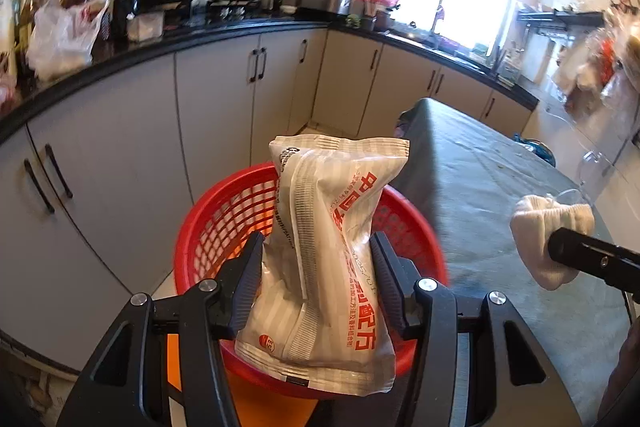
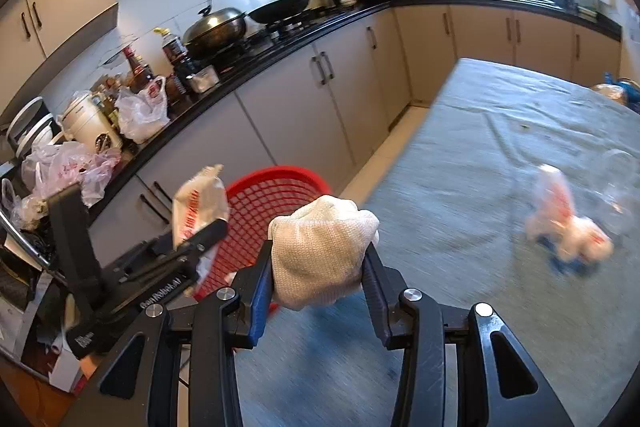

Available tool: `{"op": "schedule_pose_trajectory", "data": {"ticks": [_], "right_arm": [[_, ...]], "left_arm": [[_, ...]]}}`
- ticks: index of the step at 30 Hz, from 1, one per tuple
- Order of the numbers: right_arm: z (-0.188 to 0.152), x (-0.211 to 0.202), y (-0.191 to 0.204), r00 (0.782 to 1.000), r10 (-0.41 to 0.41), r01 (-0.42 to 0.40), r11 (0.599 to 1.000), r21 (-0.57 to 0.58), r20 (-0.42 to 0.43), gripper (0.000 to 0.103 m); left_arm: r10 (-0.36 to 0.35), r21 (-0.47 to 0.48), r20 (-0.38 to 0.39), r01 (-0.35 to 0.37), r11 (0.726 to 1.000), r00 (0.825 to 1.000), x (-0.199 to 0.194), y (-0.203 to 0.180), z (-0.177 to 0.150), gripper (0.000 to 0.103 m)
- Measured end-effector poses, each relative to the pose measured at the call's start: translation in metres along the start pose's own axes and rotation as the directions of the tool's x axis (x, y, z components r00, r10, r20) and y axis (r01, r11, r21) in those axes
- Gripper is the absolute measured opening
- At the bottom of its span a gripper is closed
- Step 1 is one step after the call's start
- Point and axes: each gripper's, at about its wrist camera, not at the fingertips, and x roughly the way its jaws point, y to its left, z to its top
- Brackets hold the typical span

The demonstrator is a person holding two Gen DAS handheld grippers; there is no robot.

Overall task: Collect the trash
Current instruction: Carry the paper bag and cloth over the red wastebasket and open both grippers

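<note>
My left gripper is shut on a white snack packet with red print and holds it upright over the red mesh basket. The basket stands beside the table's left edge. My right gripper is shut on a white knitted cloth wad above the table, just right of the basket. The right gripper and its wad also show in the left wrist view. The left gripper with its packet shows in the right wrist view.
A grey-green cloth covers the table. A crumpled plastic wrapper and a clear plastic piece lie on it at the right. Black kitchen counter with pots, bottles and bags runs along the left and back.
</note>
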Motion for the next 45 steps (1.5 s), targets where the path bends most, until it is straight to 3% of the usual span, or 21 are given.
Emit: {"op": "schedule_pose_trajectory", "data": {"ticks": [12,24,35,45], "right_arm": [[0.008,0.073,0.023,0.994,0.032,-0.034,0.999,-0.016,-0.107,0.046],[0.01,0.092,0.022,0.989,0.028,-0.03,1.0,-0.007,-0.147,0.052],[0.01,0.052,0.01,0.996,0.044,-0.043,0.999,0.018,-0.072,0.055],[-0.001,-0.029,-0.055,0.998,-0.018,0.012,0.993,0.116,0.055,0.055]], "left_arm": [[0.033,-0.032,-0.039,-0.034,0.999,0.999,0.02,0.022,-0.008,0.052],[0.023,-0.059,-0.048,-0.026,0.998,0.999,0.026,0.031,-0.008,0.058],[0.002,-0.046,-0.023,-0.003,0.999,1.0,0.011,0.018,-0.003,0.059],[-0.057,0.054,-0.022,0.058,0.997,0.998,-0.002,-0.041,-0.003,0.06]]}}
